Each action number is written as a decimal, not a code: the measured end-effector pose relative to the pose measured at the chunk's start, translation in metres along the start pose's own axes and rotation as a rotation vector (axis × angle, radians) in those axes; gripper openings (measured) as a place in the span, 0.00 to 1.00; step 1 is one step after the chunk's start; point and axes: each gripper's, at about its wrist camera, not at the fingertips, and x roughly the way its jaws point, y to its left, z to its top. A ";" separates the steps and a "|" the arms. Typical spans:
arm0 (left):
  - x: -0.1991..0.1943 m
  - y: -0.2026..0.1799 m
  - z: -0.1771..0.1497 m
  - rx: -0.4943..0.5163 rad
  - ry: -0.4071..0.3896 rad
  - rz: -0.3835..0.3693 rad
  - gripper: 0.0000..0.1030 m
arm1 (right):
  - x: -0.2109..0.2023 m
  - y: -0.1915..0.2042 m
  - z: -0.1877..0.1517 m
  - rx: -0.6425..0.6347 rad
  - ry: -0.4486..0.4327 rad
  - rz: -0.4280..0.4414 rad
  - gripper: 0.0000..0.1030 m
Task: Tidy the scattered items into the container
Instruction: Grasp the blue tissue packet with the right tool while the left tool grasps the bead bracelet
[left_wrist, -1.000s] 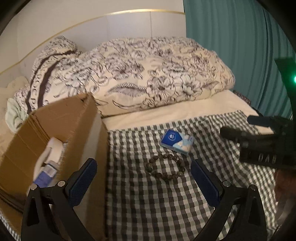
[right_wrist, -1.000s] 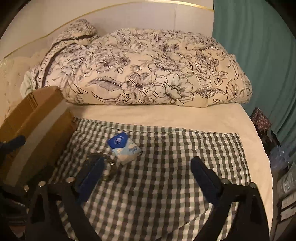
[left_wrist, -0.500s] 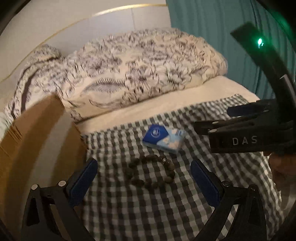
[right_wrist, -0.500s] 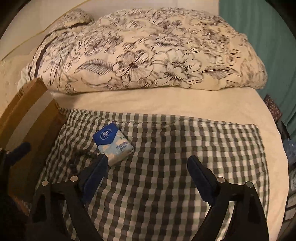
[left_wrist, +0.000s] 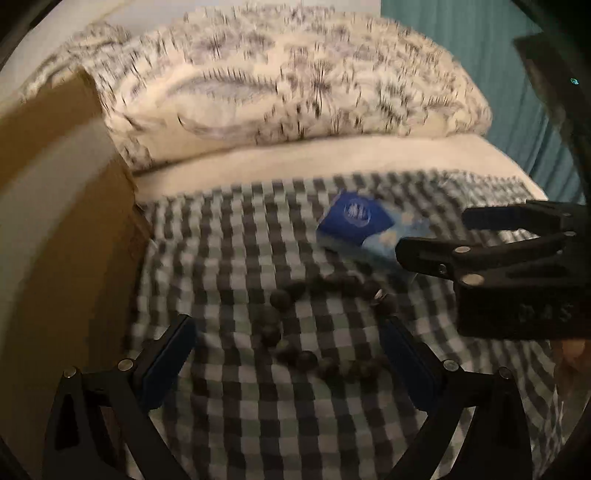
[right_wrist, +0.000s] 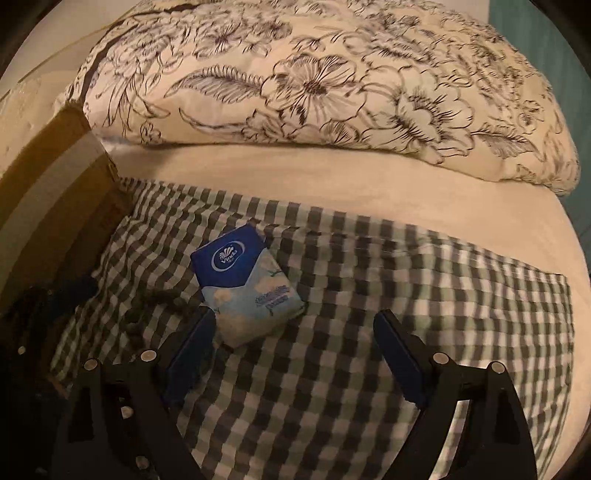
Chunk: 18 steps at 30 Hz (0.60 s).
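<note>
Both grippers hang over a checked cloth (right_wrist: 332, 369) spread on a bed. In the left wrist view, the left gripper (left_wrist: 288, 350) stands with its jaws wide apart at the bottom of the frame, nothing pressed between the blue pads; a beaded bracelet (left_wrist: 317, 325) lies on the cloth in the gap between the fingers, near the centre, blurred. Just above and to the right of it sits a blue tissue packet (left_wrist: 365, 229), partly covered at its right end by the right gripper reaching in from the right edge.

In the right wrist view, the right gripper (right_wrist: 295, 350) also stands wide apart and holds nothing. The packet (right_wrist: 243, 284) lies left of centre, its lower corner just beside the left pad; whether they touch I cannot tell. A cardboard box (right_wrist: 55, 192) stands along the left edge of both views, beside the cloth. A flower-printed duvet (right_wrist: 314, 81) fills the top of the frame.
</note>
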 end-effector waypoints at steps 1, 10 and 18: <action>0.003 0.001 -0.001 -0.008 0.003 -0.004 0.99 | 0.004 0.002 0.000 -0.008 0.007 0.001 0.85; 0.013 0.001 0.000 -0.014 0.015 -0.023 0.70 | 0.023 0.020 0.003 -0.058 0.020 -0.017 0.80; 0.009 0.007 0.001 -0.016 0.005 -0.038 0.12 | 0.027 0.032 0.005 -0.081 0.019 -0.018 0.57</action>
